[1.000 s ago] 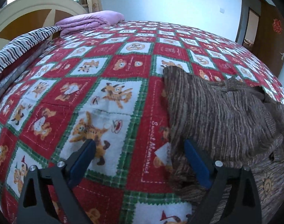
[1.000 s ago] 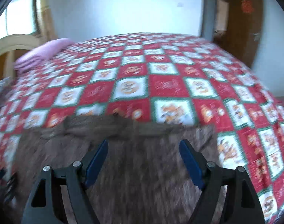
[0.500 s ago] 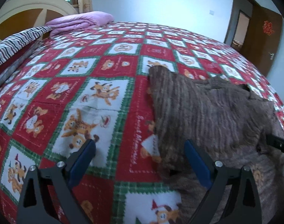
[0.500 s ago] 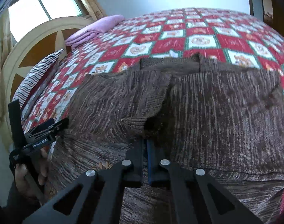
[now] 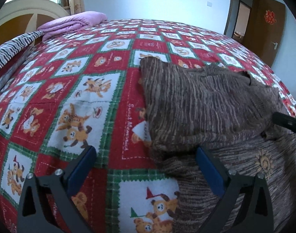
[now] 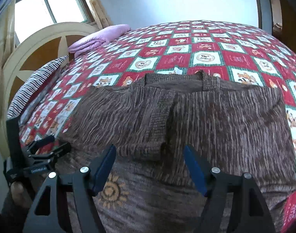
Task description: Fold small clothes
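Broadly, the bed [image 6: 206, 44] fills both views under a red, green and white bear-print quilt [image 5: 85, 101], with a folded lilac blanket [image 6: 101, 36] and a striped pillow [image 6: 37, 81] up by the headboard [image 6: 41, 44]. On the near part of the quilt lies the brown knitted garment [image 6: 216, 128], mostly spread flat, its ribbed collar on the far edge and both sleeves folded in across the chest so that they meet near the middle. An orange sun motif [image 6: 112, 191] shows on the lower front.

The right tool [image 6: 149, 167] has just been opening; its blue pads stand apart with nothing pressed between them, straddling the cuff where the two sleeves meet. The left tool [image 5: 146, 167] is released too, jaws wide, hovering over the garment's left edge, one pad above bare quilt and the other above the knit. The person's hand [image 6: 17, 192] shows only as a sliver behind it.

The sleeve fold looks done; a fold of the body likely comes next. The risks from here: the loose, thick knit may spring back and let the sleeves slide off; a pinch at the edge could catch the quilt along with the garment and drag it up; and an uneven lift by the two tools would skew the fold.
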The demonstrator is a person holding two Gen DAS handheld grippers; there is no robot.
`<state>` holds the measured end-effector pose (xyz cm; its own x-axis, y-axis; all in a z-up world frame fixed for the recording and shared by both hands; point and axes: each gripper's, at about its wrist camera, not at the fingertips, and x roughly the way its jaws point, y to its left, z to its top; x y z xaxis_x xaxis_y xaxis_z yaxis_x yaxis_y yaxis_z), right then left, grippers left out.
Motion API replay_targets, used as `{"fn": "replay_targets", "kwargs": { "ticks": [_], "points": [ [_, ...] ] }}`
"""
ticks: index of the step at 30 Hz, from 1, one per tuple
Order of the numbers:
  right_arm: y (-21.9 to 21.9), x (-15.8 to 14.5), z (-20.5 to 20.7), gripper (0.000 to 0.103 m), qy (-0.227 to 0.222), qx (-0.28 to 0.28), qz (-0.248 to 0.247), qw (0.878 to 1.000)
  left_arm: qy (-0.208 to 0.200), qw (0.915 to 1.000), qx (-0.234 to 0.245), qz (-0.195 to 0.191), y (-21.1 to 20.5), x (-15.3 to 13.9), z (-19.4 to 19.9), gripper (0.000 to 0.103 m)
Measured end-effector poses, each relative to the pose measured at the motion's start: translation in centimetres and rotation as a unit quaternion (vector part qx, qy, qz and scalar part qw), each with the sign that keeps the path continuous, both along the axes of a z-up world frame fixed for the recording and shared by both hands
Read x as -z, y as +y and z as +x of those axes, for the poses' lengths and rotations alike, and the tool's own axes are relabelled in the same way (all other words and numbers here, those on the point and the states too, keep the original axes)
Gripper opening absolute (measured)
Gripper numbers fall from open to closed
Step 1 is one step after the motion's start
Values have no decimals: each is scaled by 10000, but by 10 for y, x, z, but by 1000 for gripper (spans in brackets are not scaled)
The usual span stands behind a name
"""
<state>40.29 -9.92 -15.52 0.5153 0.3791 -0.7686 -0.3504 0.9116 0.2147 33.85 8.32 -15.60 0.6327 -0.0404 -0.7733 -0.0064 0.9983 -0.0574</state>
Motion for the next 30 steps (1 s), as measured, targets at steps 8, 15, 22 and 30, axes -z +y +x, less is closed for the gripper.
{"fn": "replay_targets", "kwargs": {
  "ticks": [8,15,22,30],
  "points": [
    [0,-16,-12,6,-429,-61,-317,9986,73,9999,-90,65,2,2,1,103],
    [-14,-4,-19,6,-364,-109,-732,9966,89,9999,-80,78,2,2,0,103],
    [-46,-2,-26,38,-233,248,-153,9993,-337,9991,-251,-40,15,-20,-20,103],
    [-110,-18,-2,38,-751,1340,-942,9836,-539,9944,-296,857,-17,-46,34,103]
  ]
}}
